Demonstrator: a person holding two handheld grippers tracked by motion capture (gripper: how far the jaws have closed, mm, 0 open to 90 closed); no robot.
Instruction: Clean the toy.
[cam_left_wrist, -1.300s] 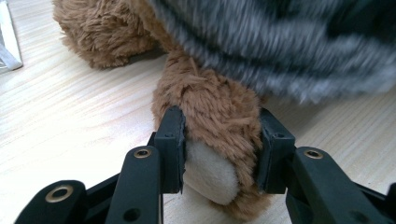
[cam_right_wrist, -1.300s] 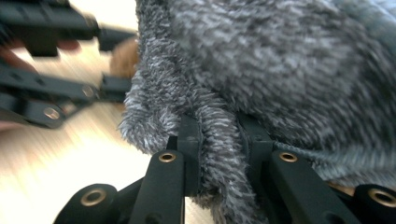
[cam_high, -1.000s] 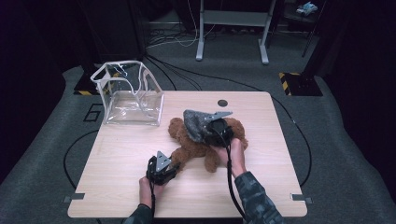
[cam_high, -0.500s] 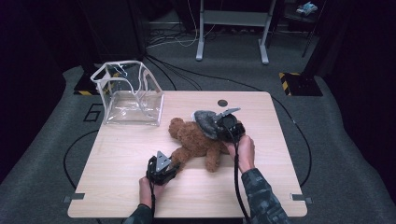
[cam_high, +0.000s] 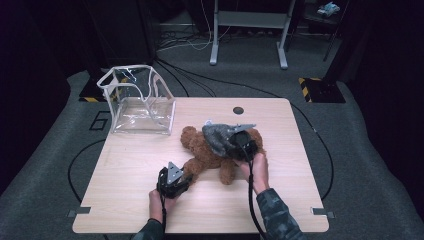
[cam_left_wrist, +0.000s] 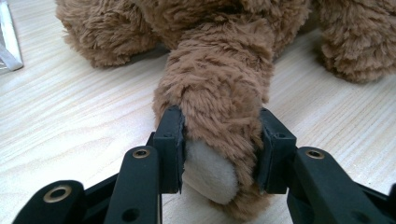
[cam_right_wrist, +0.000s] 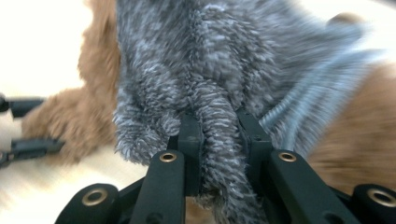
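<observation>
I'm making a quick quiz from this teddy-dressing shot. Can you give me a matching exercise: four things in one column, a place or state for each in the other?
Things:
1. teddy bear
2. grey knitted garment
3. clear bag
4. teddy's leg

Places or states:
A. pinched in the right gripper
B. clamped in the left gripper
C. lying mid-table
D. standing open at the table's far left corner

Pairs: 1-C, 2-A, 3-D, 4-B

Black fingers (cam_left_wrist: 170, 140) with brass-ringed holes; camouflage sleeve (cam_high: 275, 217).
</observation>
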